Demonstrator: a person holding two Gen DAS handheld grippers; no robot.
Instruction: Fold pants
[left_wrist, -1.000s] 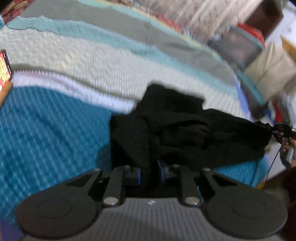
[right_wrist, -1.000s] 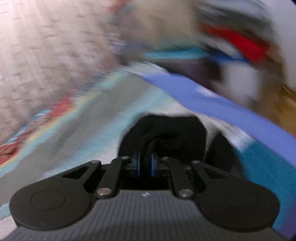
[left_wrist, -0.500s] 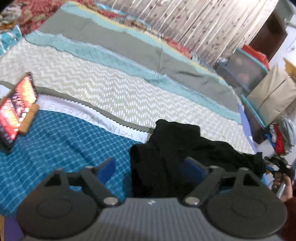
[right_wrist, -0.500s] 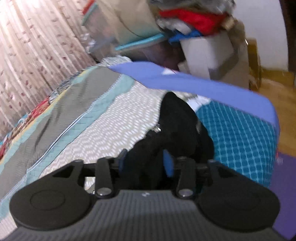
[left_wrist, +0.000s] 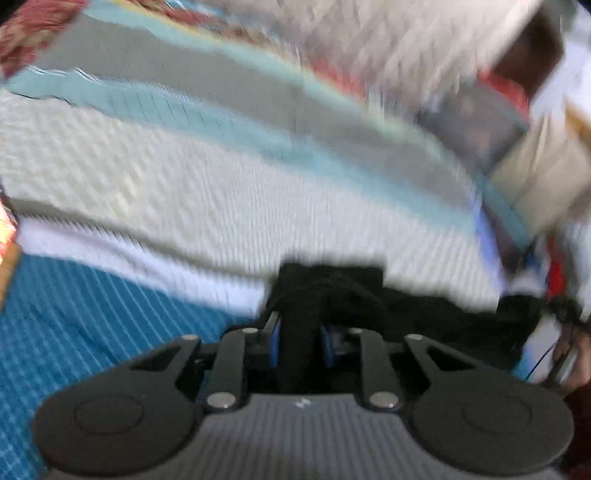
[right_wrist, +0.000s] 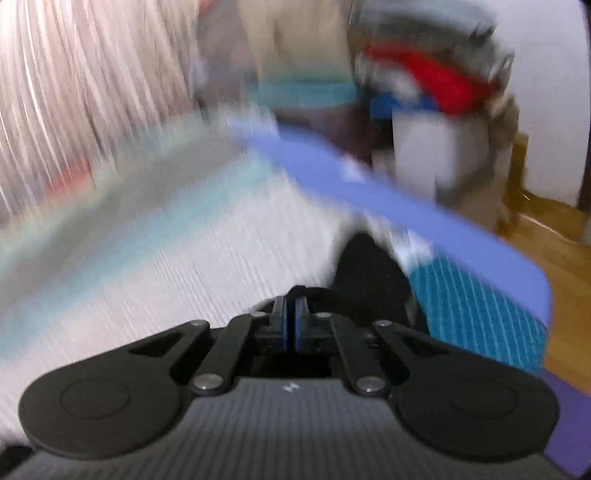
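Observation:
The black pants (left_wrist: 424, 310) lie bunched on the striped bedspread (left_wrist: 184, 184), stretched from my left gripper toward the right edge of the left wrist view. My left gripper (left_wrist: 299, 332) is closing, and its blue pads press on a thick fold of the black cloth. In the right wrist view the pants (right_wrist: 369, 273) spread just beyond and to the right of my right gripper (right_wrist: 290, 325). Its pads are shut almost together, and a thin edge of the cloth seems pinched at their tips. Both views are blurred by motion.
A person's hand (left_wrist: 576, 350) shows at the right edge. A lit phone (left_wrist: 5, 229) rests at the bed's left edge. Boxes (left_wrist: 546, 173) stand beyond the bed. The bed's purple-blue edge (right_wrist: 388, 199), a wooden floor (right_wrist: 554, 251) and piled clothes (right_wrist: 436, 74) lie to the right.
Both grippers were shut on the cloth a second ago, stood open half a second ago, and are shut on it again. The left gripper has risen, lifting a fold of cloth.

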